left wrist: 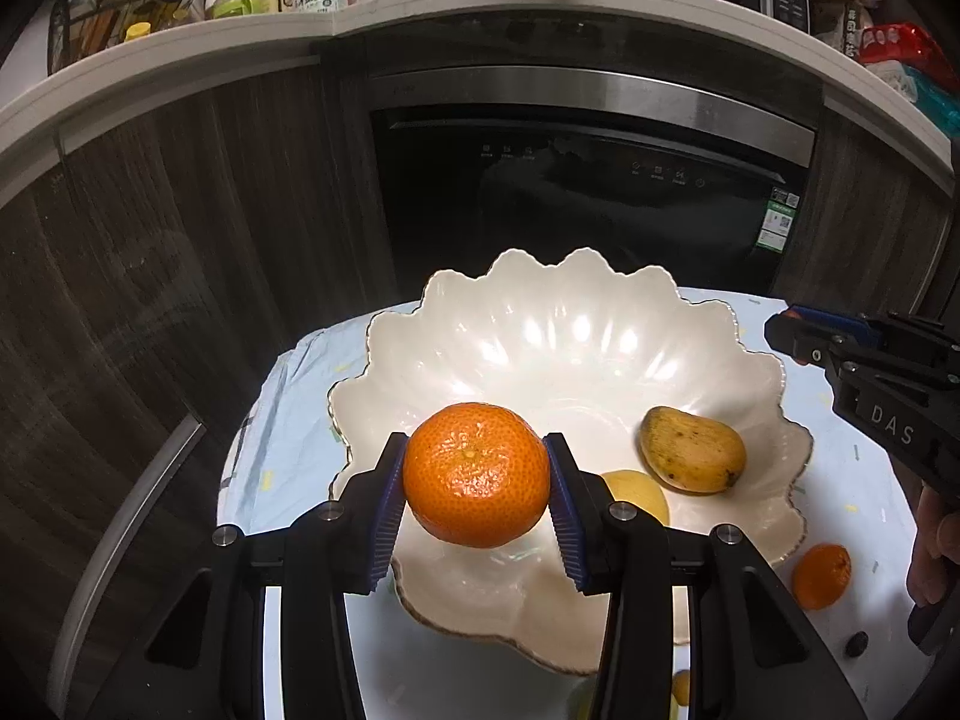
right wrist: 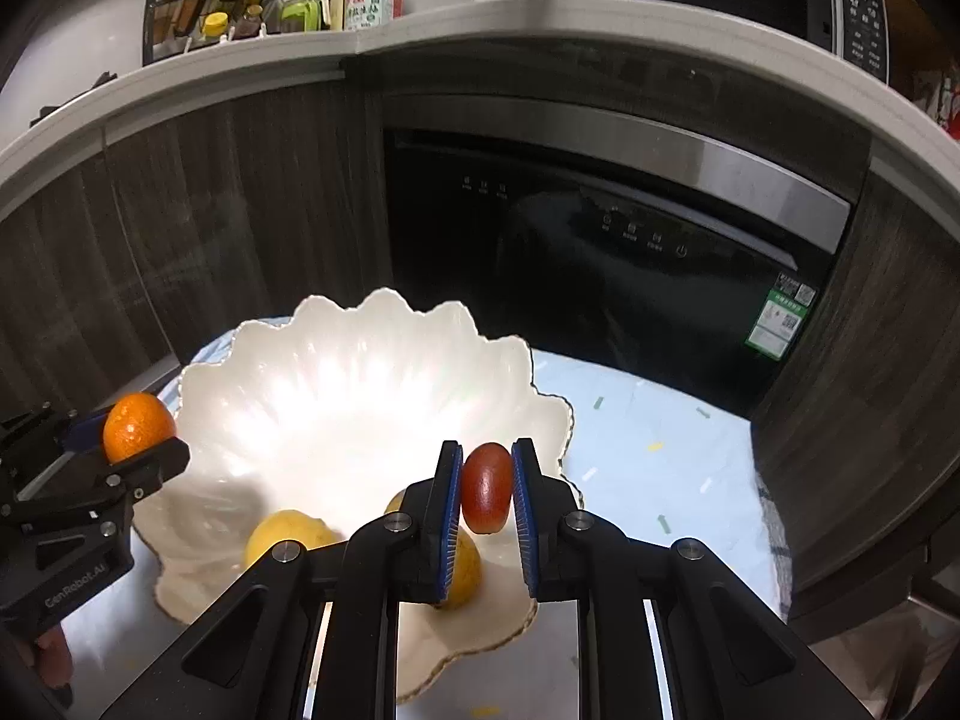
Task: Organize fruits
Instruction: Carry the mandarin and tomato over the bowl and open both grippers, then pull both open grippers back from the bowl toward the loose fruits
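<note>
Now we hold a mandarin point(left wrist: 476, 474) clamped in our left gripper point(left wrist: 476, 480) over the scalloped white bowl point(left wrist: 540, 324) (mango point(left wrist: 690, 450) inside); our right gripper point(right wrist: 487, 492) pinches a small red fruit point(right wrist: 486, 487) above the bowl's rim.

Both grippers tilted downward, side by side. Left gripper point(left wrist: 477, 483) has its blue pads squeezing a round orange tangerine point(left wrist: 477, 474); right gripper point(right wrist: 487, 495) is pinching a small dark-red oval fruit point(right wrist: 486, 487).
</note>
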The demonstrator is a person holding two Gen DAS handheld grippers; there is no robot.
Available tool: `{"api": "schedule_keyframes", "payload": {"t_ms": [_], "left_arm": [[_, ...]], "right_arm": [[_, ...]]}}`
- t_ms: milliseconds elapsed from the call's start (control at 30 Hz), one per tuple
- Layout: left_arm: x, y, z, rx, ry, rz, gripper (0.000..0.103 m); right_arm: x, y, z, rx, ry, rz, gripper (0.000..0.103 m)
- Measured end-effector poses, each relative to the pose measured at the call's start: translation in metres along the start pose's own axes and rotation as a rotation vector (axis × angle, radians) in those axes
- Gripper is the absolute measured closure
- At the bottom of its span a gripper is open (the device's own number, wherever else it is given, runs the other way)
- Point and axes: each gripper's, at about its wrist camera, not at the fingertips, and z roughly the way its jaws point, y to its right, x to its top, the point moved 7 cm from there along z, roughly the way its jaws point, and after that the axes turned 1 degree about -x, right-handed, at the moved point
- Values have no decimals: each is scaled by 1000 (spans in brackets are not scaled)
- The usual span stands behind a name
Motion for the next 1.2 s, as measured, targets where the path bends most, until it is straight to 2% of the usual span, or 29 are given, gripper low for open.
{"api": "schedule_keyframes", "payload": {"t_ms": [500, 633, 667, 733, 767, 800, 833, 1000, 1200], "left_arm": [[0, 0, 23, -5, -46, 1, 58], [-3, 1, 24, -2, -54, 8, 58], [-4, 1, 25, -3, -58, 7, 58], [-4, 0, 24, 2, -54, 7, 48], [-2, 0, 22, 11, -44, 7, 38], [-1, -1, 21, 17, -35, 8, 35], [0, 0, 19, 21, -28, 13, 35], [2, 0, 15, 31, -26, 28, 32], [6, -2, -1, 41, -2, 13, 23]], "right_arm": [[-7, 3, 41, 38, -110, 44, 85], [-7, 3, 40, 23, -105, 38, 84], [-7, 3, 40, 20, -105, 35, 84], [-6, 2, 39, 17, -104, 27, 83], [-6, 2, 39, 13, -102, 24, 81], [-5, 2, 37, 6, -95, 21, 70], [-4, 2, 36, 2, -88, 22, 59], [0, 6, 27, -16, -58, 34, 40], [4, 5, 12, -30, -37, 28, 31]]}}
